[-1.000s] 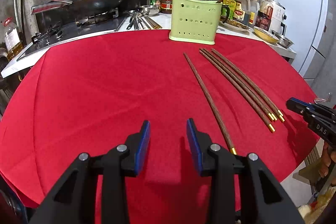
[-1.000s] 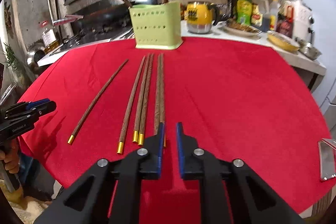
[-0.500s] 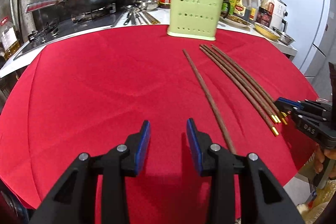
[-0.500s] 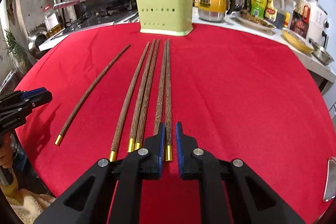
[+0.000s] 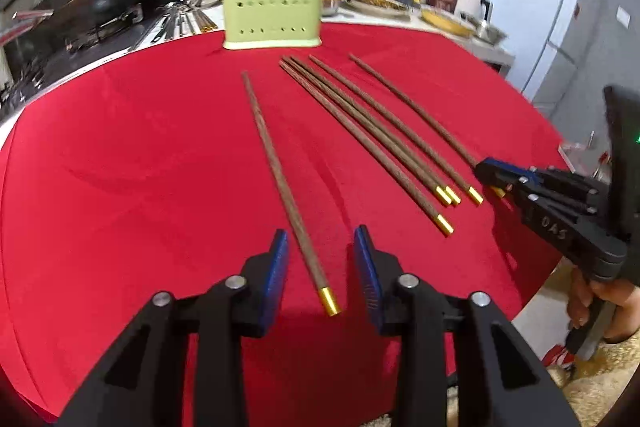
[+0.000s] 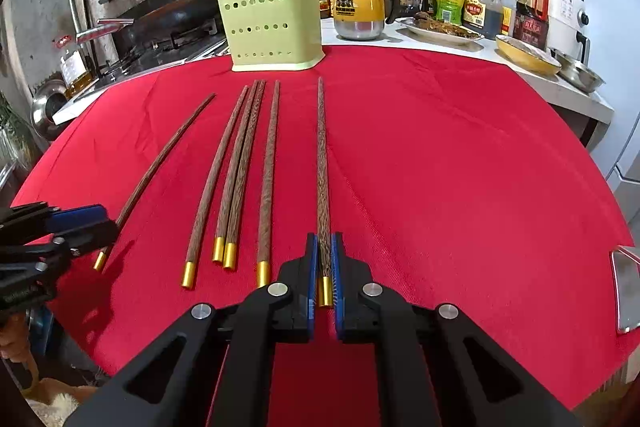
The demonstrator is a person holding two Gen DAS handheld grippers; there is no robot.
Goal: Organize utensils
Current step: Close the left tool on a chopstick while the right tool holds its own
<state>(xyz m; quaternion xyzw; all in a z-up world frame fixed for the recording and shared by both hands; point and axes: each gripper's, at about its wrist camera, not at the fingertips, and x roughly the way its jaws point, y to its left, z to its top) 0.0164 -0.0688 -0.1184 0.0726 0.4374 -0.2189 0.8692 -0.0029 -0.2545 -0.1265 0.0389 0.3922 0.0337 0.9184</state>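
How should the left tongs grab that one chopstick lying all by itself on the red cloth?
Probably near the gold-capped end of the lone chopstick, from above, one pad on each long side. It lies flat, pointing toward the green holder, with clear cloth beside it. The left tongs already straddle that end and are closing.

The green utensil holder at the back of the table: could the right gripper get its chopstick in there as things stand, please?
Probably yes: the right gripper is closing on a chopstick, and only bare red cloth lies before the green holder.
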